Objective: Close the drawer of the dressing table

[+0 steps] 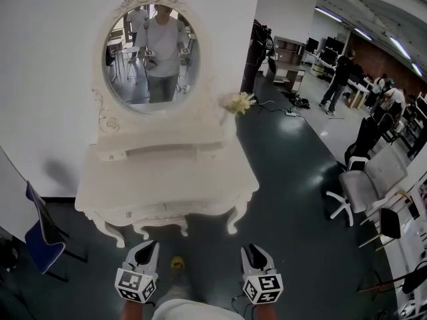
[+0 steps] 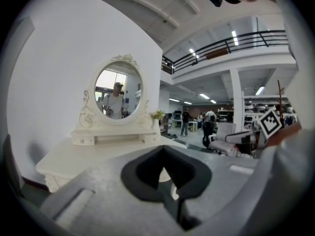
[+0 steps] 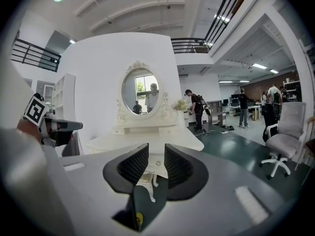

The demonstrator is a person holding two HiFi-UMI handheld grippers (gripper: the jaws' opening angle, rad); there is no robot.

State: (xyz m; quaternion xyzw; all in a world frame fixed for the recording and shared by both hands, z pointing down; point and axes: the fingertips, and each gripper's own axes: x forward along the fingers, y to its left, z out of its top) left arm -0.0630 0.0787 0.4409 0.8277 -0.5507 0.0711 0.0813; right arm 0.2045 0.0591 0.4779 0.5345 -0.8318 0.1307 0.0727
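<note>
- The drawer (image 1: 157, 212) sits in the middle of the dressing table's (image 1: 167, 175) front, under the worktop and between the curved legs. Its face looks about level with the carved front edge. I can't tell whether a small gap remains.
- The right hand-held gripper (image 1: 252, 249) has its jaws spread a narrow way apart and roughly parallel, with nothing between them. In the right gripper view (image 3: 156, 149) the drawer's small knob (image 3: 154, 162) shows through the gap, well beyond the tips.
- The left hand-held gripper (image 1: 148, 247) has its jaws pressed together at the tips and pinches nothing. In the left gripper view (image 2: 163, 149) only a sliver of white shows behind the pads.
- Both are held low in front of the table, short of its front edge and touching nothing, the left roughly before the drawer and the right off the front right corner.
- The worktop is bare up to the raised shelf under the oval mirror (image 1: 150, 55), and a sprig of pale flowers (image 1: 239, 103) sits at the back right corner.
- The table backs onto a white wall (image 1: 47, 79).
- A blue chair (image 1: 41, 240) stands close at the left, while dark open floor (image 1: 293, 179) runs to the right as far as a white office chair (image 1: 363, 185).
</note>
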